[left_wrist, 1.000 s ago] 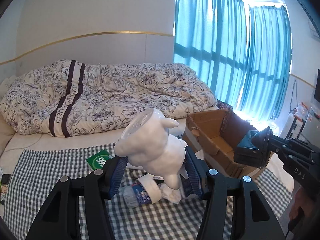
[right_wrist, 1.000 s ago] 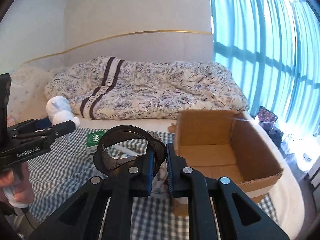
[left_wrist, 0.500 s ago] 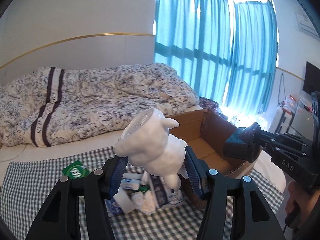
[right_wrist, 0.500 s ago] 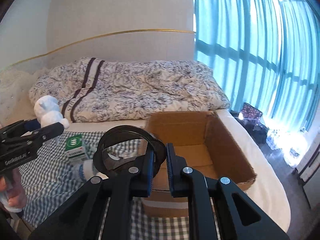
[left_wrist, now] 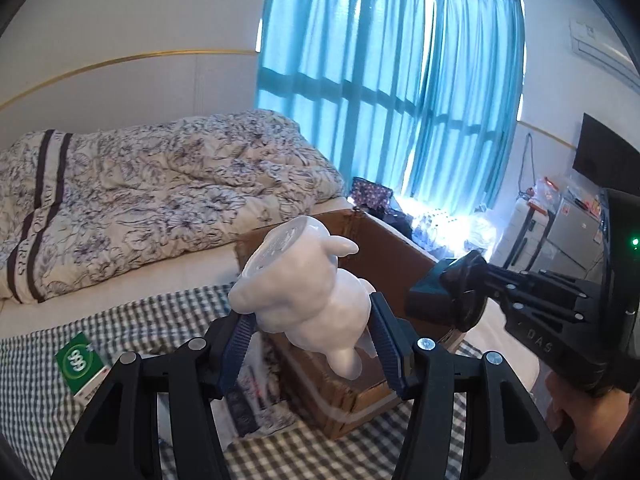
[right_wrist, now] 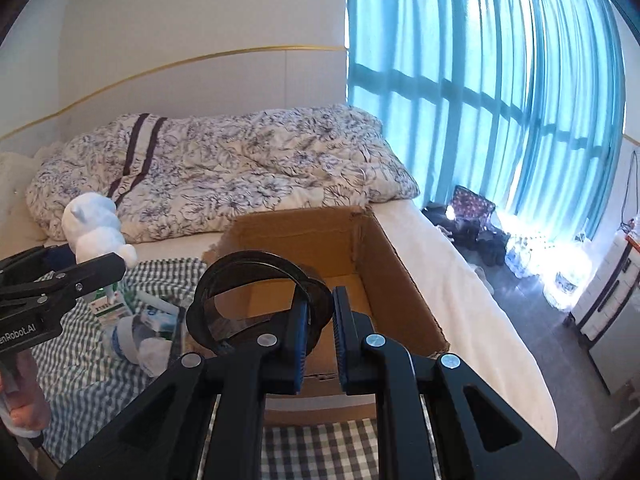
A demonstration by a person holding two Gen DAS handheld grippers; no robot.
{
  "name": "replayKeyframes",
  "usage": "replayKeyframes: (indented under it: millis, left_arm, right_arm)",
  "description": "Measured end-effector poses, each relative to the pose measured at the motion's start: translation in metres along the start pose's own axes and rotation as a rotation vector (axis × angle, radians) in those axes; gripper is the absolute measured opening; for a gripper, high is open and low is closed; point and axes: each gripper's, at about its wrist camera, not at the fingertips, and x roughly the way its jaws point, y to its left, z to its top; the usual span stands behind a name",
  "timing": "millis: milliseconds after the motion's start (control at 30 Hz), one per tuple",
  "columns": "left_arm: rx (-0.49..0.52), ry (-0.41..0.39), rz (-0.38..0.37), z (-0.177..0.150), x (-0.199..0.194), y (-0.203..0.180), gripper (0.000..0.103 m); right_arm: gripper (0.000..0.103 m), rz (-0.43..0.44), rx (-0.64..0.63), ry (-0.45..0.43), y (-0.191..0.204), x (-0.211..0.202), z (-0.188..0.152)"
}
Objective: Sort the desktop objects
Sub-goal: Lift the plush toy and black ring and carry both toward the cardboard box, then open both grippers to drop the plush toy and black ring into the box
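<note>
A white bear [left_wrist: 308, 300] is being clamped, tilted, between the left gripper [left_wrist: 312, 344] pads, held above the near left edge of the box [left_wrist: 400, 256]. A black roll [right_wrist: 256, 300] is being pinched by its rim in the right gripper [right_wrist: 320, 320], above the box's near wall. A green packet [left_wrist: 80, 362] and other items are lying on the checked cloth [left_wrist: 168, 312] left of the box.

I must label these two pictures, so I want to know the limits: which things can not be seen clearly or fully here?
- Cardboard box floor: left wrist view, hidden behind the white bear figurine; in the right wrist view the black ring covers part.
- Pile of packets: both views, gripper fingers overlap it; labels too small.
- Green packet: text unreadable.
- Right gripper grip on the ring: contact hidden.
</note>
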Motion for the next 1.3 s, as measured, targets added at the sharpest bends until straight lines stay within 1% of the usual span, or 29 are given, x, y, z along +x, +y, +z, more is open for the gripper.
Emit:
replayKeyframes:
  millis: [200,300,433,533,667,833,967,1067,1100,1133,1167,1200,1267,1300]
  left_arm:
    - [0.011,0.037,-0.009,0.004,0.026,-0.008,0.058]
    - [0.009,0.079,-0.026,0.004,0.045,-0.012,0.058]
    - [0.005,0.131,-0.044,0.005,0.069,-0.015,0.058]
    - [-0.005,0.196,-0.051,0.004,0.089,-0.017,0.058]
    - [-0.031,0.271,-0.060,-0.002,0.113,-0.018,0.058]
    - [-0.029,0.300,-0.060,-0.007,0.125,-0.019,0.058]
    - [-0.022,0.312,-0.057,-0.009,0.129,-0.023,0.058]
    - [-0.031,0.323,-0.057,-0.008,0.131,-0.023,0.061]
    - [-0.034,0.320,-0.061,-0.008,0.131,-0.023,0.063]
    - [-0.041,0.312,-0.066,-0.006,0.129,-0.023,0.068]
    - [-0.046,0.305,-0.068,-0.005,0.127,-0.023,0.072]
    - [-0.051,0.297,-0.070,-0.003,0.125,-0.022,0.077]
    - [-0.051,0.271,-0.064,0.003,0.118,-0.020,0.077]
    - [-0.049,0.263,-0.060,0.004,0.116,-0.019,0.077]
  right_arm:
    - [0.011,-0.029,-0.022,0.044,-0.006,0.018,0.000]
    - [0.011,-0.042,-0.039,0.071,-0.006,0.028,-0.002]
    - [0.011,-0.056,-0.023,0.102,-0.010,0.042,-0.004]
    - [0.011,-0.088,-0.010,0.123,-0.013,0.050,-0.006]
    - [0.011,-0.155,-0.064,0.172,-0.009,0.066,-0.011]
    - [0.011,-0.170,-0.042,0.205,-0.015,0.076,-0.013]
    - [0.012,-0.197,-0.079,0.234,-0.012,0.084,-0.014]
    - [0.012,-0.196,-0.077,0.250,-0.013,0.087,-0.017]
    - [0.014,-0.192,-0.075,0.250,-0.014,0.087,-0.017]
    - [0.016,-0.184,-0.073,0.251,-0.015,0.088,-0.017]
    - [0.026,-0.175,-0.071,0.251,-0.014,0.087,-0.018]
    - [0.039,-0.173,-0.074,0.249,-0.012,0.086,-0.018]
    - [0.050,-0.188,-0.091,0.230,-0.009,0.082,-0.018]
    - [0.051,-0.191,-0.095,0.216,-0.007,0.079,-0.017]
